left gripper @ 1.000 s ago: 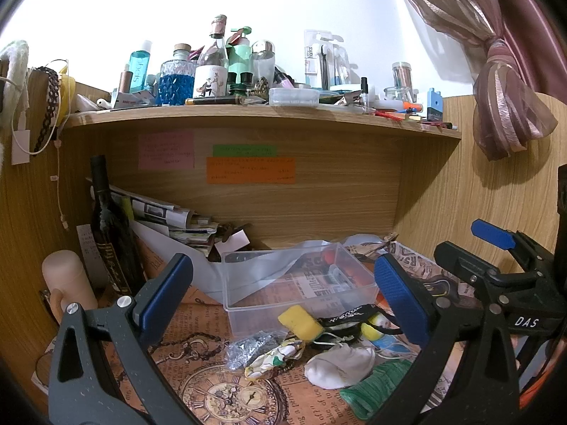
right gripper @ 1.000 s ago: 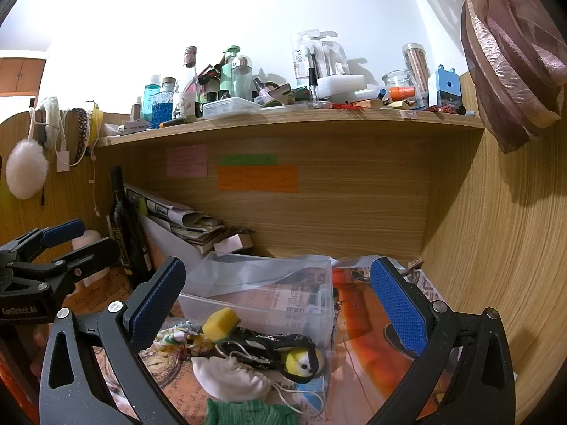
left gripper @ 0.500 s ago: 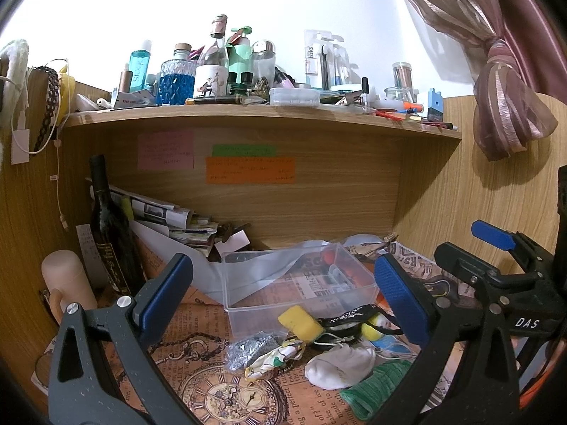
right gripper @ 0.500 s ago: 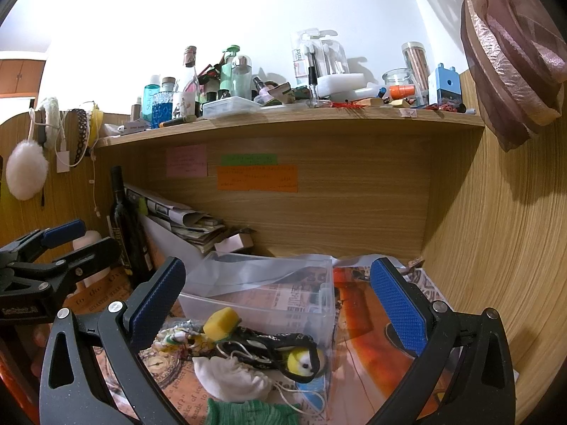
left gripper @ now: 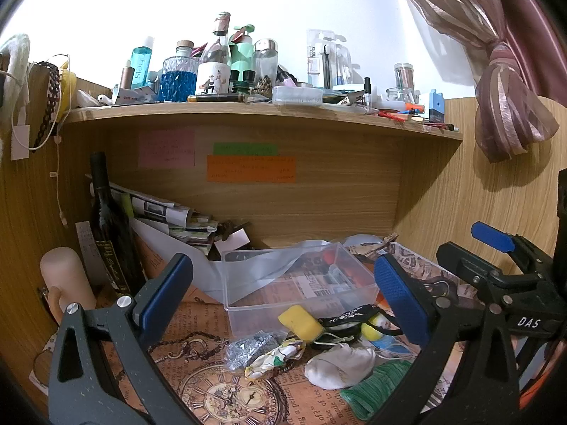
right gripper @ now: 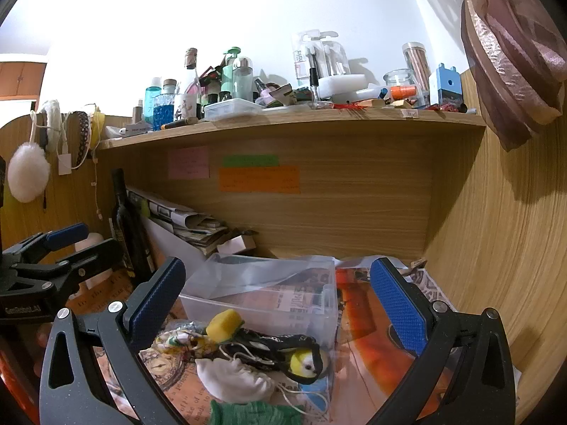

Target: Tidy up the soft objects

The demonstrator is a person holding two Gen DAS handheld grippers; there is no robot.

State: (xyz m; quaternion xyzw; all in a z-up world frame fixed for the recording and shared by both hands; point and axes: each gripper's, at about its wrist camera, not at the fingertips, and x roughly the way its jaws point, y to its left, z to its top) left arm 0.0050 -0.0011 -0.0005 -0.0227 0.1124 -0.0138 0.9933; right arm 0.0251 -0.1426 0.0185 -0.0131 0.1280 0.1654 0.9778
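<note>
A pile of soft things lies in front of an empty clear plastic box (left gripper: 301, 283): a yellow sponge (left gripper: 299, 322), a white pouch (left gripper: 340, 363), a green knit cloth (left gripper: 375, 387), a patterned cloth (left gripper: 274, 354), a black strap (left gripper: 349, 317) and a yellow ball toy (right gripper: 306, 361). The box (right gripper: 262, 294), sponge (right gripper: 224, 324), pouch (right gripper: 234, 380) and green cloth (right gripper: 253, 414) also show in the right wrist view. My left gripper (left gripper: 280, 297) is open and empty above the pile. My right gripper (right gripper: 276, 304) is open and empty, to the right of the left one.
A dark wine bottle (left gripper: 110, 230) and stacked newspapers (left gripper: 170, 216) stand at the back left. A cream cylinder (left gripper: 65, 283) is at the far left. A crowded shelf (left gripper: 248, 111) hangs overhead. Wooden walls close in the sides, a tied curtain (left gripper: 506, 120) at right.
</note>
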